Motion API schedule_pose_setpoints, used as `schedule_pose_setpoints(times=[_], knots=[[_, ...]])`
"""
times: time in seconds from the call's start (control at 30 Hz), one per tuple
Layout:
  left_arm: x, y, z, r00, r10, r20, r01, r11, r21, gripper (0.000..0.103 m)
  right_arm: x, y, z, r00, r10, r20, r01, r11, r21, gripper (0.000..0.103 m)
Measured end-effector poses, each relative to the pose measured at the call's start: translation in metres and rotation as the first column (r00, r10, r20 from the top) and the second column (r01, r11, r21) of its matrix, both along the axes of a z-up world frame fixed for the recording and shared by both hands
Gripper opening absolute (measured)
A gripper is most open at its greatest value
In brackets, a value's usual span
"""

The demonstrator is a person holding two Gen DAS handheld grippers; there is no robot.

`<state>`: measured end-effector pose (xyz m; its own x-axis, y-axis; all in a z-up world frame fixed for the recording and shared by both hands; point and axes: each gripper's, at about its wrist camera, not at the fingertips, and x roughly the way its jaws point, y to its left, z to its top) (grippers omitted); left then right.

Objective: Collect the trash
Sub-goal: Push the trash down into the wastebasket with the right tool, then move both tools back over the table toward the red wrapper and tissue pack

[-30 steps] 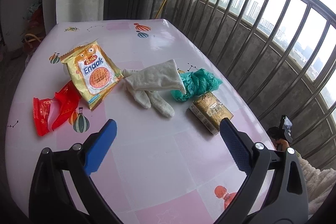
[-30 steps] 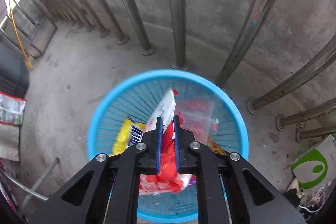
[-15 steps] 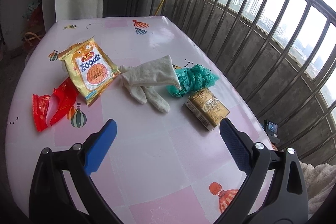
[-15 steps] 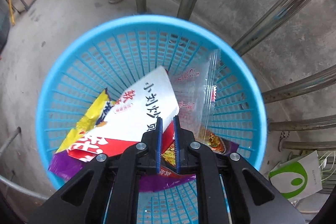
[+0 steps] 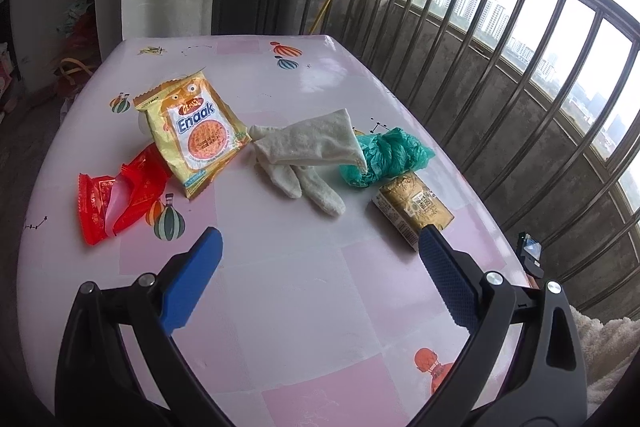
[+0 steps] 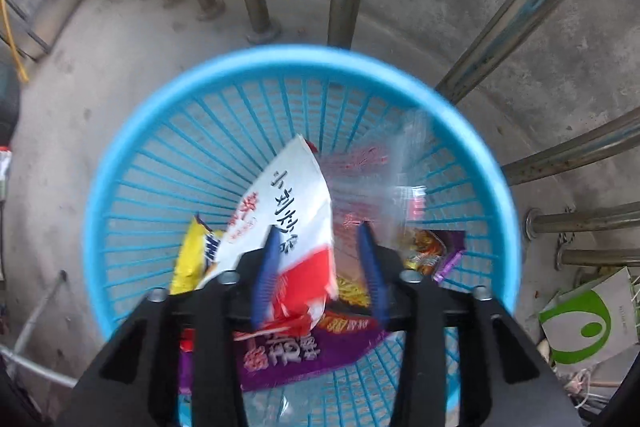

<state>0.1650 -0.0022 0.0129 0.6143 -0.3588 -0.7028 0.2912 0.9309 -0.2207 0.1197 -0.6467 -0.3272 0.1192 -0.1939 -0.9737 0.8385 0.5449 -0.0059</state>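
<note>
Hovering over the blue basket [image 6: 472, 131] at frame centre, the right gripper [image 6: 320, 267] has its jaws spread, a white-and-red wrapper [image 6: 288, 211] lying loose between them, long axis slanting toward upper right; the left gripper [image 5: 320, 259], jaws wide apart, faces table [image 5: 312, 307] litter, the gold packet [image 5: 416, 207] lying nearest its right jaw.

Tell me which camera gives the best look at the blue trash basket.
The right wrist view: the blue basket fills the frame from above, wrappers inside, with the open right gripper over it. The left wrist view shows only the table and none of the basket.
</note>
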Motion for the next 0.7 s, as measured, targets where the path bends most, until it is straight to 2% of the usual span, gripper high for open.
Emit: schedule_pose_setpoints(times=[0.1, 0.23, 0.33, 0.4, 0.53, 0.63, 0.7], knots=[[0.001, 0.002, -0.002, 1.0, 0.002, -0.009, -0.002, 1.0, -0.019, 0.094, -0.014, 0.004, 0.026, 0.997, -0.008, 0.079, 0.01, 1.0, -0.024, 0.05], [0.0, 0.005, -0.003, 1.0, 0.011, -0.014, -0.011, 1.0, -0.03, 0.094, -0.041, 0.007, 0.063, 0.977, -0.063, 0.202, 0.077, 0.995, -0.06, 0.051], [-0.006, 0.008, -0.003, 1.0, 0.014, -0.005, -0.015, 0.999, -0.046, 0.094, -0.064, 0.021, 0.103, 0.942, -0.119, 0.314, 0.159, 0.982, -0.103, 0.051], [-0.01, 0.01, -0.002, 1.0, 0.009, -0.002, -0.009, 0.998, -0.057, 0.094, -0.07, 0.038, 0.132, 0.911, -0.114, 0.396, 0.176, 0.977, -0.123, 0.051], [-0.018, 0.016, -0.006, 1.0, 0.01, -0.023, -0.011, 0.999, -0.03, 0.094, -0.074, 0.08, 0.194, 0.854, 0.0, 0.521, 0.111, 0.977, -0.181, 0.064], [-0.024, 0.028, -0.013, 0.998, 0.045, -0.035, -0.045, 0.999, 0.01, 0.094, -0.066, 0.126, 0.247, 0.796, 0.155, 0.585, -0.01, 0.97, -0.243, 0.075], [-0.028, 0.036, -0.019, 0.996, 0.071, -0.053, -0.069, 0.997, 0.039, 0.094, -0.062, 0.163, 0.278, 0.75, 0.276, 0.602, -0.116, 0.95, -0.291, 0.082]])
